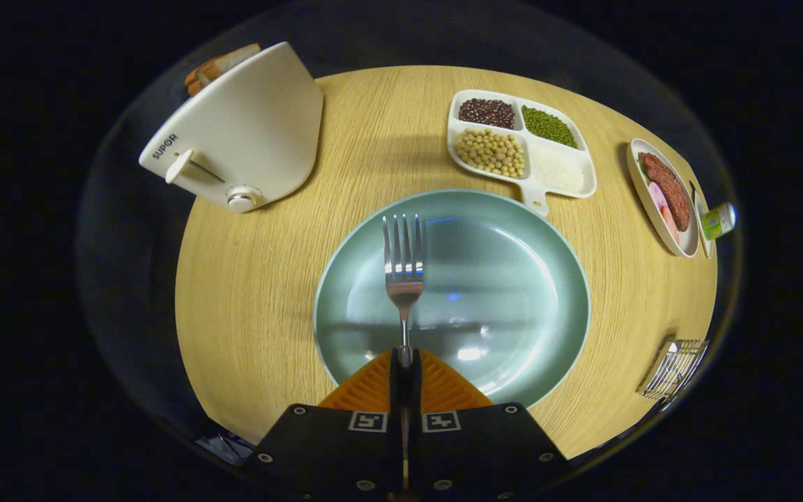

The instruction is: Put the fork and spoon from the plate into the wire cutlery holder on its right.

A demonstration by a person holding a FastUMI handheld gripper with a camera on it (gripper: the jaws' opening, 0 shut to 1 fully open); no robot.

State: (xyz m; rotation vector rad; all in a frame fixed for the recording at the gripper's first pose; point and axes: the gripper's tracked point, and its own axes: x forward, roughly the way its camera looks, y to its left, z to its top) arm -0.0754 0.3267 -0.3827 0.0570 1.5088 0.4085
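A steel fork [403,268] juts forward from between my fingers, tines pointing away, held above the pale green plate [513,293]. My gripper [405,362] is shut on the fork's handle, both fingers pressed together around it. The plate's surface is bare under the fork. The wire cutlery holder [673,368] stands to the right of the plate near the table's edge; something pale shows at its top, too small to identify.
A white toaster [241,136] with bread slices stands beyond the plate to the left. A divided white tray [523,143] of beans sits beyond the plate. A dish of sliced meat [666,195] and a small green carton [719,219] lie far right.
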